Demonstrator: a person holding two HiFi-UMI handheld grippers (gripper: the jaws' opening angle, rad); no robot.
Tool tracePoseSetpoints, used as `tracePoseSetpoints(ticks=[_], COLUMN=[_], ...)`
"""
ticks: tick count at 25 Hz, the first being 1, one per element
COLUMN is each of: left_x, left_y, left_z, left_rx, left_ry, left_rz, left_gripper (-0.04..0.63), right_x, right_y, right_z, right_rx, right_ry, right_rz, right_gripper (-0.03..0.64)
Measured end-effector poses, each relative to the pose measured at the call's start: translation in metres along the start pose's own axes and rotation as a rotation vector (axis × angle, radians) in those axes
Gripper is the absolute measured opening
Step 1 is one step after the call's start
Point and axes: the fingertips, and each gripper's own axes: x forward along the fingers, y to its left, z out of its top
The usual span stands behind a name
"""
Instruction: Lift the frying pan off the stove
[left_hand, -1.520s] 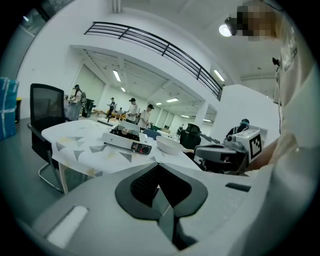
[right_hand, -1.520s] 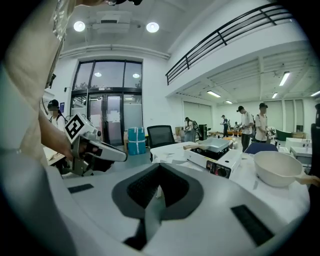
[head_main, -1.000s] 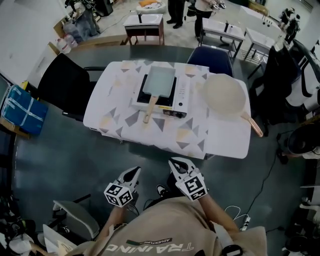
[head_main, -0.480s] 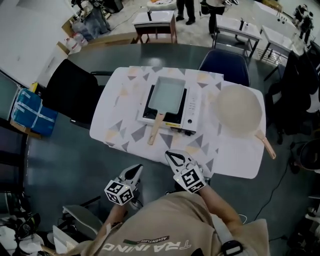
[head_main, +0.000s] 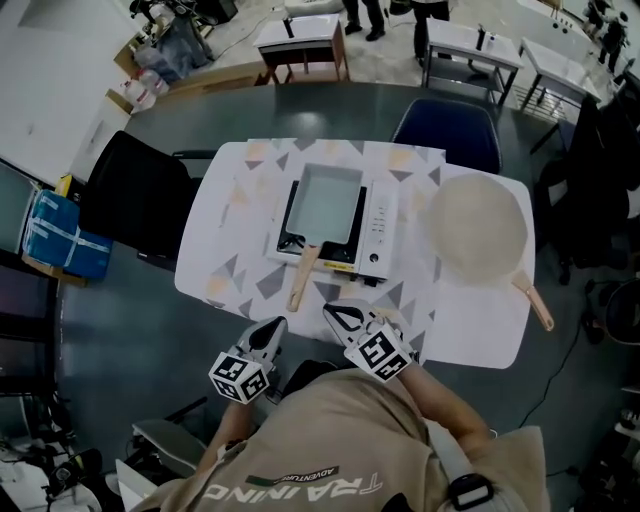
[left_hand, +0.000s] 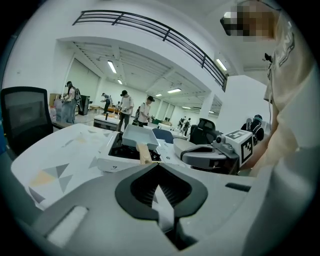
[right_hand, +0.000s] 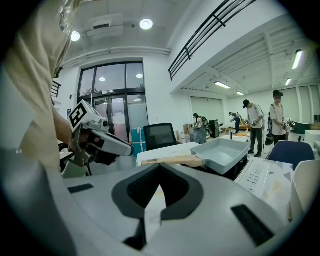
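Rectangular frying pan (head_main: 325, 202) (wooden handle (head_main: 302, 277)), white stove (head_main: 380, 224)

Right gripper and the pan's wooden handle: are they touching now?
Apart. The head view shows tablecloth between the right gripper and the wooden handle; the right gripper view shows shut jaws holding nothing.

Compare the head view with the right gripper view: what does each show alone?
Head view only: the round pan's wooden handle reaching past the table edge. Right gripper view only: ceiling lights and tall glass doors. Both: the rectangular frying pan on the stove, and the left gripper.
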Motion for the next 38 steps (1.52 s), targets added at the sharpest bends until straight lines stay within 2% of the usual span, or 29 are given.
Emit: tracePoseSetpoints(ticks=[5,10,17,23,28,33,35,36,38], left_x=[0.008,0.028,0.057,0.081,0.089,0.104,0.107,0.109,0.110], left_y=[0.017,0.039,0.067,0.076,0.075,0.080,0.075,0.072,0.064], left_z=[0.020,0.026,0.047,0.040,0.034,0.032,0.029,0.028,0.025], left_rx=[-0.051,-0.060,0.000,-0.027,-0.159,-0.164,-0.190,-0.218,-0.297], left_ry=[-0.017,0.016,0.089,0.190,0.268,0.334,0.367,0.387,0.433], left_rz=[-0.031,-0.095,-0.249,-0.419,-0.594,-0.703,-0.755,-0.781,-0.825], left_gripper=[0.000,0.002,0.002,0.002,0.002,0.002,0.003,0.015,0.101], right_x=[0.014,0.023,0.037,0.046,0.038,0.030,0.024,0.021,0.016], right_y=[-0.018,-0.036,-0.061,-0.070,-0.072,-0.069,-0.067,-0.067,-0.068], right_z=[0.004,0.010,0.039,0.050,0.043,0.040,0.038,0.036,0.035], right_rx=[-0.001,0.022,0.092,0.099,0.165,0.204,0.216,0.220,0.224], right_ry=[0.016,0.034,0.001,-0.004,0.002,0.005,0.010,0.011,0.008], right_rz=[-0.010,-0.090,-0.264,-0.404,-0.562,-0.679,-0.712,-0.727,-0.750], right_gripper=[-0.003,-0.003,-0.003,-0.004,-0.003,-0.005,-0.003,-0.003,-0.003])
